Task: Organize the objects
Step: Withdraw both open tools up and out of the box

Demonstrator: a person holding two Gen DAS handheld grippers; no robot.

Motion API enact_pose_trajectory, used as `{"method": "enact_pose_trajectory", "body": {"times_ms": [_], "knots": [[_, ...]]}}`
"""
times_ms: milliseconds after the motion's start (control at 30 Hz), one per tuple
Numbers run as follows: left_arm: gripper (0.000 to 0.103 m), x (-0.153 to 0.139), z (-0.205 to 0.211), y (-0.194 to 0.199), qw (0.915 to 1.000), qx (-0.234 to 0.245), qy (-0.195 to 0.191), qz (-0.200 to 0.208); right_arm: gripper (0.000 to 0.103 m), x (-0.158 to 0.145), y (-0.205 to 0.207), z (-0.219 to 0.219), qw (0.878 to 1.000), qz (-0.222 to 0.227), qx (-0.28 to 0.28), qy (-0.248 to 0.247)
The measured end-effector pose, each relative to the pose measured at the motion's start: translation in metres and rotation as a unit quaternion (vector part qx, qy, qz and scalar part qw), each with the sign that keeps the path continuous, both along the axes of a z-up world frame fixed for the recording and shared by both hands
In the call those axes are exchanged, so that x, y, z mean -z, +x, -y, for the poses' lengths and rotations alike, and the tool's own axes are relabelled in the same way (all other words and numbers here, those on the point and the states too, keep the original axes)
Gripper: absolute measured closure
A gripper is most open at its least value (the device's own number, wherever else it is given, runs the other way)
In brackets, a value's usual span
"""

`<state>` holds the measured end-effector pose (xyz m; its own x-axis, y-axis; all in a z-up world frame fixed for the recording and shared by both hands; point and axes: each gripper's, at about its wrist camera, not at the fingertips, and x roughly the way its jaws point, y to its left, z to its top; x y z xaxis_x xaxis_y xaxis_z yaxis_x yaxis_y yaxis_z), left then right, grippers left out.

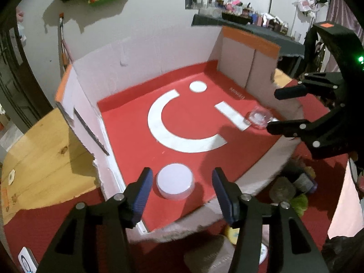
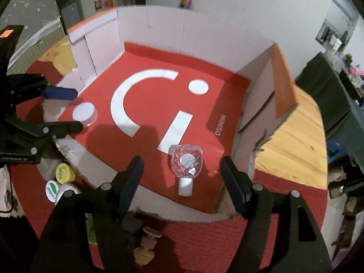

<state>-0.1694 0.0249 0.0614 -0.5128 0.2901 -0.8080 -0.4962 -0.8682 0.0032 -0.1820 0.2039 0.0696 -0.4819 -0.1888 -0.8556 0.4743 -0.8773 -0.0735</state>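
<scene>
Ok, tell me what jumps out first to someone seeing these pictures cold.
The red box floor with its big white curved logo fills both views. A round white jar sits near the front edge between the open left gripper fingers, and a clear faceted bottle with a white cap lies on the floor ahead of the open right gripper.

Black left claw [image 1: 180, 194] and right claw [image 2: 182, 182]: blue pads, silver screws.

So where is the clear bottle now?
The clear bottle lies inside the red box, between the open right tongs, on the white stripe's near end.
</scene>
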Motion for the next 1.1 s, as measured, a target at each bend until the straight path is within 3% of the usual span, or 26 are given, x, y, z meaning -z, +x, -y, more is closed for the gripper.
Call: {"method": "enact_pose_trajectory", "body": {"times_ms": [167, 267, 433, 600, 833, 1100], "knots": [[0.033, -0.024, 0.003, 0.023, 0.9988, -0.017, 0.02, -0.041, 0.034, -0.023, 0.023, -0.007, 0.999, -0.035, 0.024, -0.023], [0.027, -0.04, 0.008, 0.036, 0.9966, -0.031, 0.04, -0.066, 0.029, -0.04, 0.037, -0.01, 0.997, -0.067, 0.034, -0.035], [0.02, -0.064, 0.02, 0.058, 0.9894, -0.065, 0.081, -0.102, 0.025, -0.063, 0.059, -0.017, 0.992, -0.103, 0.052, -0.055], [0.012, -0.079, 0.027, 0.081, 0.9816, -0.089, 0.095, -0.14, 0.019, -0.078, 0.083, -0.021, 0.986, -0.131, 0.064, -0.083], [0.005, -0.086, 0.03, 0.12, 0.971, -0.107, 0.107, -0.185, 0.011, -0.086, 0.12, -0.022, 0.975, -0.178, 0.082, -0.102], [0.0, -0.075, 0.03, 0.156, 0.9654, -0.121, 0.117, -0.199, 0.01, -0.075, 0.163, -0.033, 0.961, -0.212, 0.112, -0.139]]}}
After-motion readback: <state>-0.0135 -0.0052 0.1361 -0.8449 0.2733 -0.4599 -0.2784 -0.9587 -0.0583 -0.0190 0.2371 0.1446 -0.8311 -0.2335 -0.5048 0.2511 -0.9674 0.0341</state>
